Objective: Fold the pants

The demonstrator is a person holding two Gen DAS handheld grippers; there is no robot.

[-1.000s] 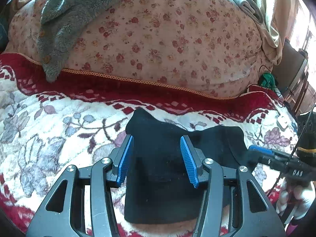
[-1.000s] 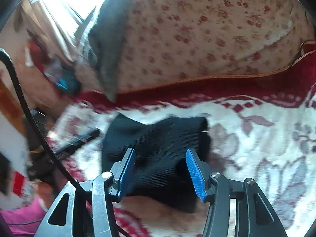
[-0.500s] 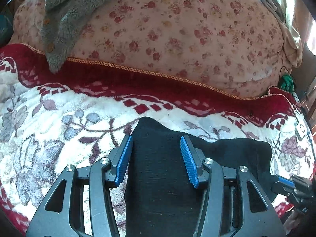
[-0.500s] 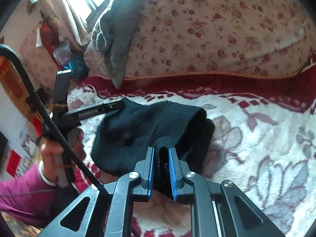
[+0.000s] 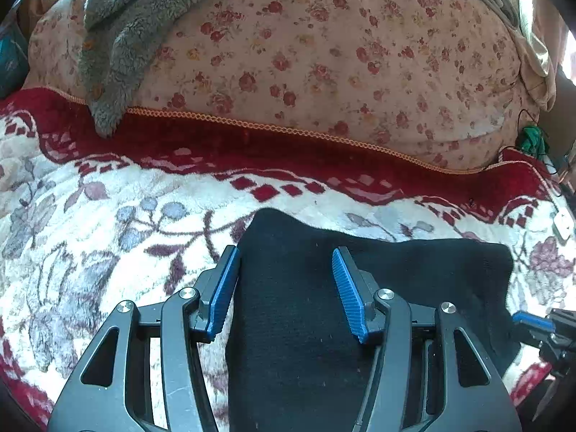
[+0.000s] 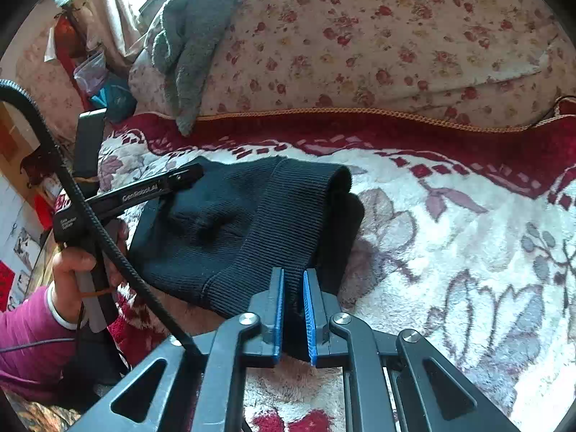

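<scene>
Pants: black knit pants (image 5: 306, 288), folded into a small bundle on the blanket (image 5: 90, 216); ribbed waistband (image 6: 288, 216) is just ahead of the right fingers.
Left gripper: the left gripper (image 5: 284, 288) is low over the pants; its jaws are opening, the blue pads (image 5: 223, 288) spread with cloth between them, not pressing it.
Right gripper: the right gripper (image 6: 293, 306) has its jaws closing, nearly together, pinching the near edge of the waistband.
Hand: a hand (image 6: 72, 270) in a magenta sleeve holds the left gripper's handle, left of the right fingers.
Beyond the fingers: a floral quilt (image 5: 324, 54) with a grey fleece (image 5: 126, 36) draped over it.
</scene>
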